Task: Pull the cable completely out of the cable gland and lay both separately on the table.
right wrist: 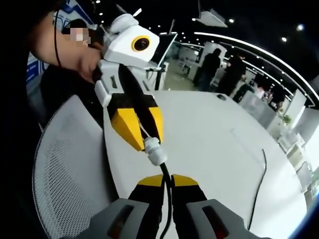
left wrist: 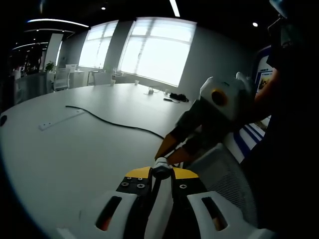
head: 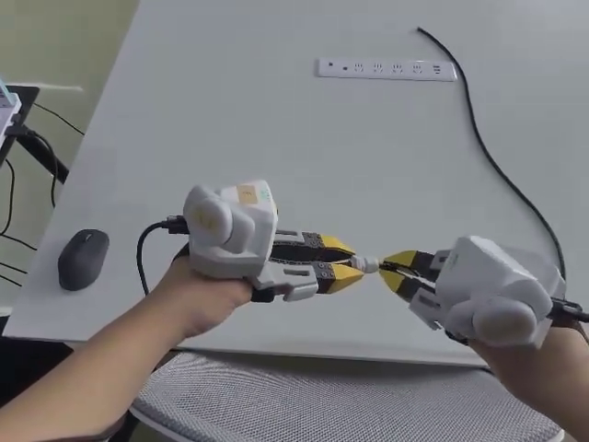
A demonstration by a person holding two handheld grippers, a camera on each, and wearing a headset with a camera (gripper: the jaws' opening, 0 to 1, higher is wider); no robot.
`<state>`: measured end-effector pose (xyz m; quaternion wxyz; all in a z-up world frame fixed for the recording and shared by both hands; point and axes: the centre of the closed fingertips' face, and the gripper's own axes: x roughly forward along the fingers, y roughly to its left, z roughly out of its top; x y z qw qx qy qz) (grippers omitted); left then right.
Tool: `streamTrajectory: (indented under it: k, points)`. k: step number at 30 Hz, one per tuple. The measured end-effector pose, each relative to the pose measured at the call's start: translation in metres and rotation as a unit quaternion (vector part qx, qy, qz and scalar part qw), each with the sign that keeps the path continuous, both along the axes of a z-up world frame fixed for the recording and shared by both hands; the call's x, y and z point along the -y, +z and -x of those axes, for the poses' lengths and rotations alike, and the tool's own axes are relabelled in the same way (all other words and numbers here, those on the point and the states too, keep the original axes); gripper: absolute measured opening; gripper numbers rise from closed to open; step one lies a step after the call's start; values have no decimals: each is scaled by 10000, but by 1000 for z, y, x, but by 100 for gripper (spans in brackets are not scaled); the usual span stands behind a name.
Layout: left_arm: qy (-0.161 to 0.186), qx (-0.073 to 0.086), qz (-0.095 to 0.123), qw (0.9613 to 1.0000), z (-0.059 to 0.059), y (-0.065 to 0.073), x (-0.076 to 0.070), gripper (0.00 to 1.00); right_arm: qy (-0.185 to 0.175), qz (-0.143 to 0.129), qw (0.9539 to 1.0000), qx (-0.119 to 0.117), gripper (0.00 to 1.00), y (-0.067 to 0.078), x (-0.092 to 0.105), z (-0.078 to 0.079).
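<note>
- So, as I read it, the task is at an early stage. The cable (right wrist: pixel 165 172) is not yet out of the cable gland (head: pixel 368 265), and neither piece lies on the table (head: pixel 276 120).
- My left gripper (head: pixel 342 263) has its yellow jaw tips pinched narrow on the white gland. In the left gripper view the gland sits right at those tips and pokes out a little ahead of them.
- My right gripper (head: pixel 394 267) faces it head-on, jaws squeezed close on the thin black cable. In the right gripper view the cable runs up from between my jaws straight into the end of the gland.
- The two sets of tips are near each other with the gland between them. Just a short stretch of cable is bare between the gland and the right jaws.
- Both pieces are held in the air, over the near edge of the table and the mesh chair (head: pixel 276 405) below.
- I cannot tell how much cable sits inside the gland.
- Left to do, as I judge it: draw the grippers apart along the cable's line until it comes free, then set gland and cable down apart from one another.
- The bare table ahead gives room for that. I'd keep clear of the power strip (head: pixel 386 69) and its black cord (head: pixel 497 166).
</note>
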<state>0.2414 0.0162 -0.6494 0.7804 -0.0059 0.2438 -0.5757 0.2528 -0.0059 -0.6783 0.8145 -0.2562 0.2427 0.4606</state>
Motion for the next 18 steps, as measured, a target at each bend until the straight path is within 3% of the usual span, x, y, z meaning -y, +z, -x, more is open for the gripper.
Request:
streamTrajectory:
  k: [6,18]
  points:
    - [35,24,-14,10000,-2,1,-1,15,-325,-155,9991,-210,0,-8,9,-6]
    - [49,75,-27,10000,-2,2,1,15,-959,-540,9917,-663,0,-18,22,-14]
